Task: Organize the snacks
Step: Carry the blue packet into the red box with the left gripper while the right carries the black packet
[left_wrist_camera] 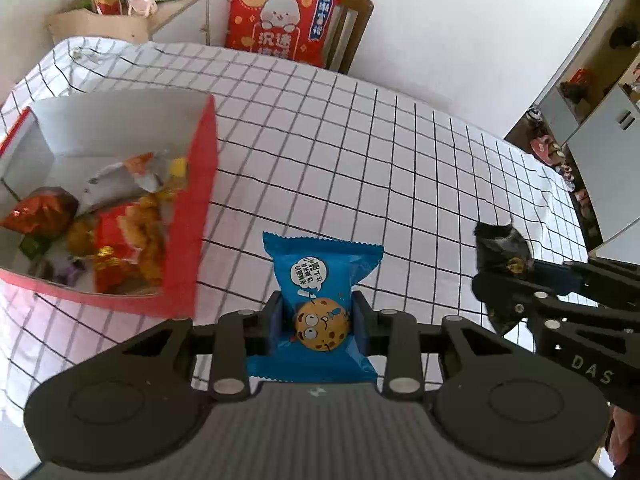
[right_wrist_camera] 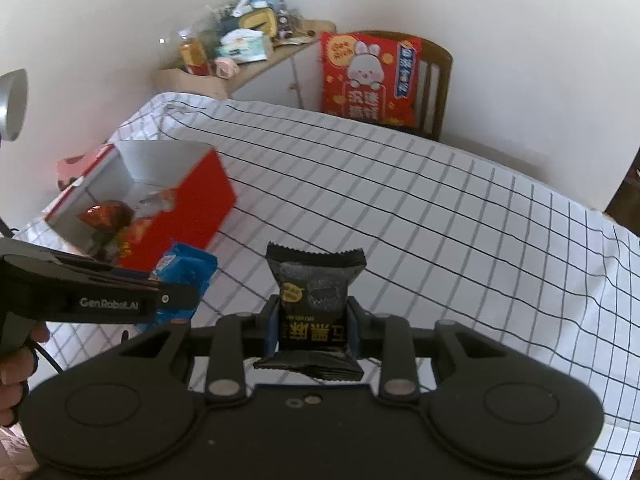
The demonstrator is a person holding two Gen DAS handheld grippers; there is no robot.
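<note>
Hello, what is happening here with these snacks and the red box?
A person is sorting snacks with two handheld claws. The left claw grips a blue cookie packet, and the right claw grips a black snack packet. Both are held above the checked tablecloth. The open red box, off to the left, already holds several wrapped snacks.

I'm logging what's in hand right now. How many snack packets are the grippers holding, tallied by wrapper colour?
Blue: 1, the cookie packet in the left gripper
Black: 1, the black packet in the right gripper
Total: 2
</note>
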